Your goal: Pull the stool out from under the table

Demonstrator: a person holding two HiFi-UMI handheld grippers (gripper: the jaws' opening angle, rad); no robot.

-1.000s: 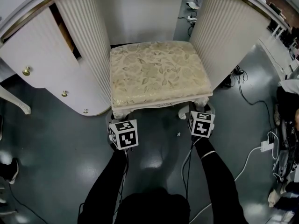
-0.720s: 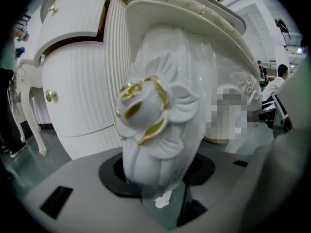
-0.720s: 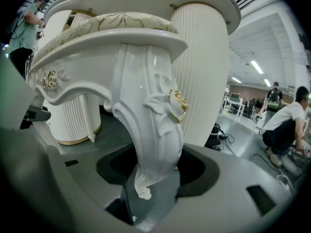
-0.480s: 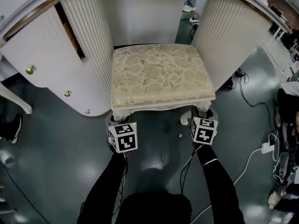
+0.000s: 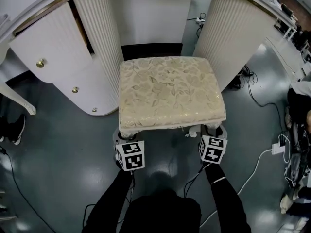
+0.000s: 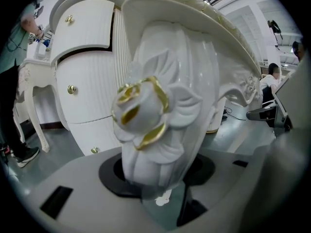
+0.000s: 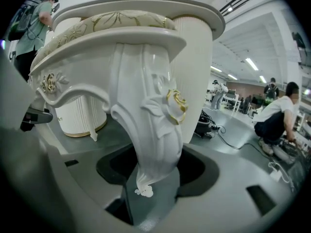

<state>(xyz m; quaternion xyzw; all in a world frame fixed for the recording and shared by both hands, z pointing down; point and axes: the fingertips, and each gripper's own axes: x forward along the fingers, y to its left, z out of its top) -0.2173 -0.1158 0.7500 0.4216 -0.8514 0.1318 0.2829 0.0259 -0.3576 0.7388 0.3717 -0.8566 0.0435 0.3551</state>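
The stool with the cream leaf-patterned cushion and white carved frame stands on the glossy dark grey floor. It sits between the two white fluted pedestals of the bench, with its front edge toward you and a dark strip of floor showing behind its rear edge.

Your left tongs are clenched on the front left leg, a white leg carved with a gold-touched rose that fills the gap between the jaws in the left gripper view. Your right tongs are clenched on the front right leg, whose curled white foot hangs between the jaws just above the floor. Both marker cubes sit just below the stool's front corners, and your black sleeves run back from them.

To the left, the bench's curved drawer fronts carry small brass knobs. A white cable trails across the floor to your right. In the right gripper view a person in a white shirt crouches well apart.
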